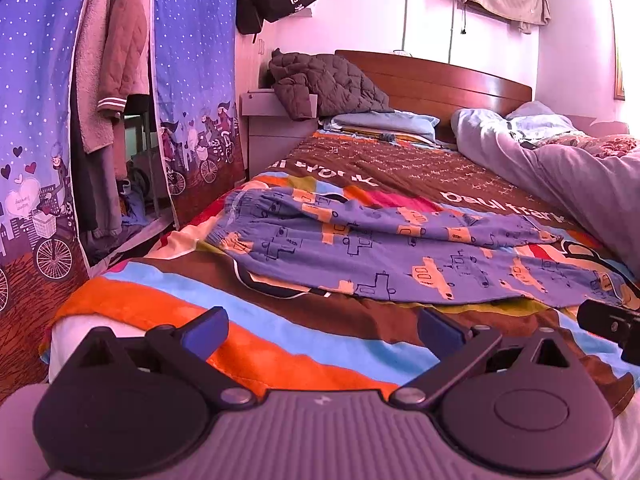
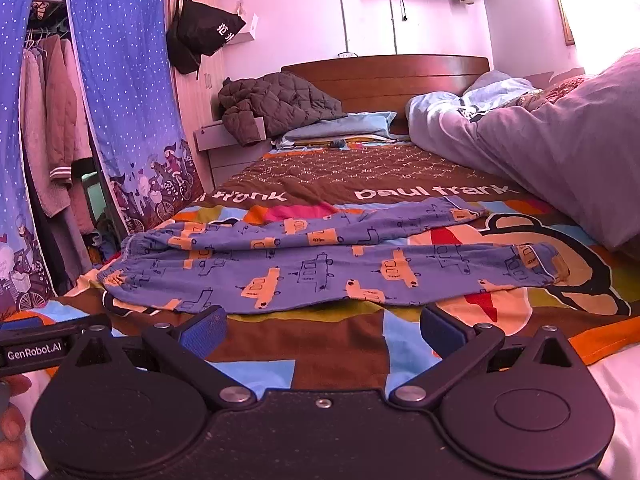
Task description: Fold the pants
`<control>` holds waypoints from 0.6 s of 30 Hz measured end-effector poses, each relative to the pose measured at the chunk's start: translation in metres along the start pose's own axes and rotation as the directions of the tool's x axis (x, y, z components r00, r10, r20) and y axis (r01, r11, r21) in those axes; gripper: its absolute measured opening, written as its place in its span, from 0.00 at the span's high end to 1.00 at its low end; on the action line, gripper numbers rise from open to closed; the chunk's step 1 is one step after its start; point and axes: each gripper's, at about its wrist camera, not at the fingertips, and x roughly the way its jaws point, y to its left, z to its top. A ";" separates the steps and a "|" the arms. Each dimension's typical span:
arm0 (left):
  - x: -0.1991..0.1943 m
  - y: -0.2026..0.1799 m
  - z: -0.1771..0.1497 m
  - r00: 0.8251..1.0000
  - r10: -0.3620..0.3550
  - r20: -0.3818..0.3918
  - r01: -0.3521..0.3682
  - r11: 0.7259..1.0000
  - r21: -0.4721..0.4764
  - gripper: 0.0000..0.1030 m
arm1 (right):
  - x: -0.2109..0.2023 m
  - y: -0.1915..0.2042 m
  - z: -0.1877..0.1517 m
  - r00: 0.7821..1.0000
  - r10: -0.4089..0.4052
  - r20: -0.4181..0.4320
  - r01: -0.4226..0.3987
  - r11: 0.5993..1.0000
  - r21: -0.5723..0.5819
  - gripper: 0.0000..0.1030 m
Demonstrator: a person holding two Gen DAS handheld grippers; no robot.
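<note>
Blue pants point(image 1: 400, 256) with orange car prints lie flat across the bed, waistband to the left, both legs stretched to the right; they also show in the right wrist view point(image 2: 320, 264). My left gripper point(image 1: 322, 330) is open and empty, low over the bedspread just short of the pants' near edge. My right gripper point(image 2: 323, 328) is open and empty, also just in front of the near leg. The right gripper's side shows at the right edge of the left wrist view point(image 1: 612, 324); the left gripper's body shows at the left edge of the right wrist view point(image 2: 36, 350).
The colourful bedspread point(image 2: 340, 360) covers the bed. A heaped grey duvet point(image 2: 560, 152) lies at the right. A brown quilted jacket point(image 2: 276, 104) and pillows sit by the wooden headboard point(image 2: 384, 76). A blue wardrobe curtain point(image 2: 128, 100) with hanging clothes stands at the left.
</note>
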 end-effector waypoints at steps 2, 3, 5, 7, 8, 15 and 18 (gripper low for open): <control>0.002 0.000 0.000 1.000 0.003 -0.006 -0.003 1.000 -0.001 0.00 | 0.003 -0.001 -0.001 1.000 -0.001 -0.011 0.001 1.000 0.004 0.01; 0.003 -0.001 0.000 1.000 0.005 -0.009 -0.005 1.000 -0.001 0.00 | 0.005 -0.002 -0.002 1.000 -0.001 -0.017 0.001 1.000 0.007 0.01; 0.005 -0.002 0.000 1.000 0.008 -0.013 -0.008 1.000 0.000 0.00 | 0.008 -0.003 -0.003 1.000 0.000 -0.023 0.000 1.000 0.015 0.01; 0.005 -0.003 0.001 1.000 0.011 -0.013 -0.012 1.000 -0.001 0.00 | 0.010 -0.004 -0.004 1.000 -0.001 -0.025 0.001 1.000 0.019 0.01; 0.006 -0.004 0.002 1.000 0.012 -0.012 -0.012 1.000 -0.002 0.00 | 0.010 -0.005 -0.004 1.000 -0.001 -0.026 0.002 1.000 0.019 0.01; 0.011 -0.010 0.000 0.999 0.027 -0.039 -0.027 0.999 0.019 0.00 | 0.014 -0.006 -0.008 1.000 0.015 -0.024 -0.015 1.000 -0.003 0.01; 0.015 -0.013 0.000 0.998 0.036 -0.047 -0.035 0.999 0.026 0.00 | 0.014 -0.003 -0.010 1.000 0.024 -0.006 -0.025 0.999 -0.033 0.01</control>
